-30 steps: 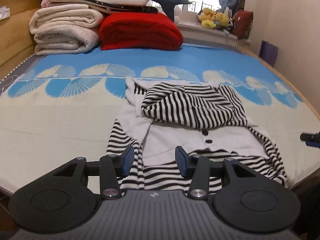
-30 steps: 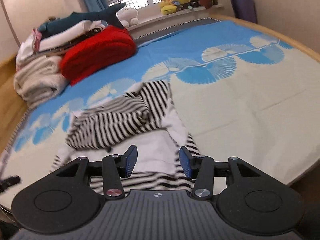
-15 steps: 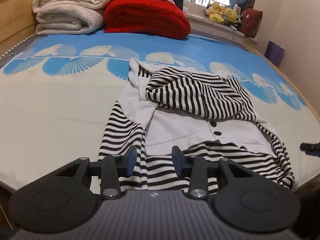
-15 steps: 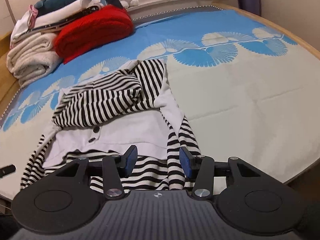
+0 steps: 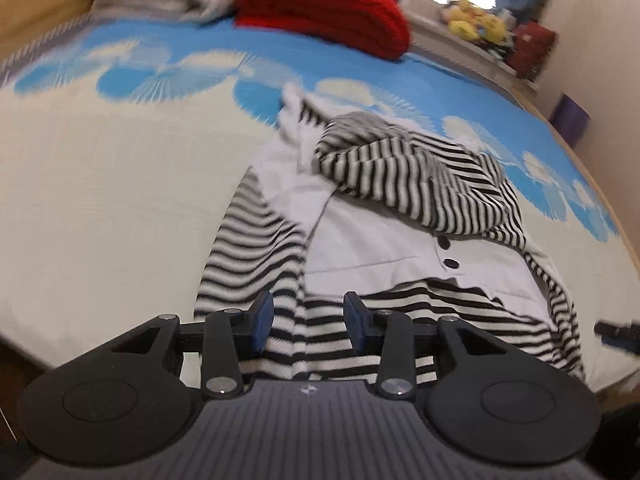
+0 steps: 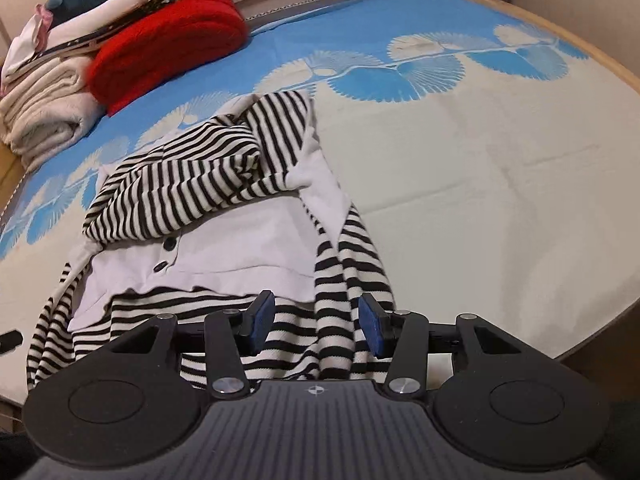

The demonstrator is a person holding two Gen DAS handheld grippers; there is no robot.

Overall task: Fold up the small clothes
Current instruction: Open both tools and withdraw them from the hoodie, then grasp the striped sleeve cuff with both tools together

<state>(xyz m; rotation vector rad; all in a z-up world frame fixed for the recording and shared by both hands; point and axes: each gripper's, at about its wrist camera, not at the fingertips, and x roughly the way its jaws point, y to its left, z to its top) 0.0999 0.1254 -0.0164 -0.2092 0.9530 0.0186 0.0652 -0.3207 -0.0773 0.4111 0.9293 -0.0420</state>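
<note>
Both tools have come down toward the near edge of the bed since the earlier frames, so the small black-and-white striped garment with a pale grey front panel (image 5: pixel 384 248) now fills more of each view. It lies spread flat on the cream and blue fan-patterned bed cover (image 5: pixel 100 208) close to the near edge, its striped hood flopped forward over the chest and two dark buttons showing below it, laid out this way so the hem and sleeves can be reached for a first fold, I judge.

The left tool (image 5: pixel 308 322) hangs just over the hem at the garment's left side, beside the striped sleeve; its blue pads stand partly apart with striped cloth seen between them, but nothing is pinched. The right tool (image 6: pixel 316 322) hovers over the opposite sleeve and hem corner, its pads likewise half apart and gripping nothing. Each tool is tilted steeply downward, which suits picking up the bottom corners together.

Far off by the head of the bed sit a folded red knitted blanket (image 6: pixel 168 44) and rolled cream blankets (image 6: pixel 44 108), well clear of the work
</note>
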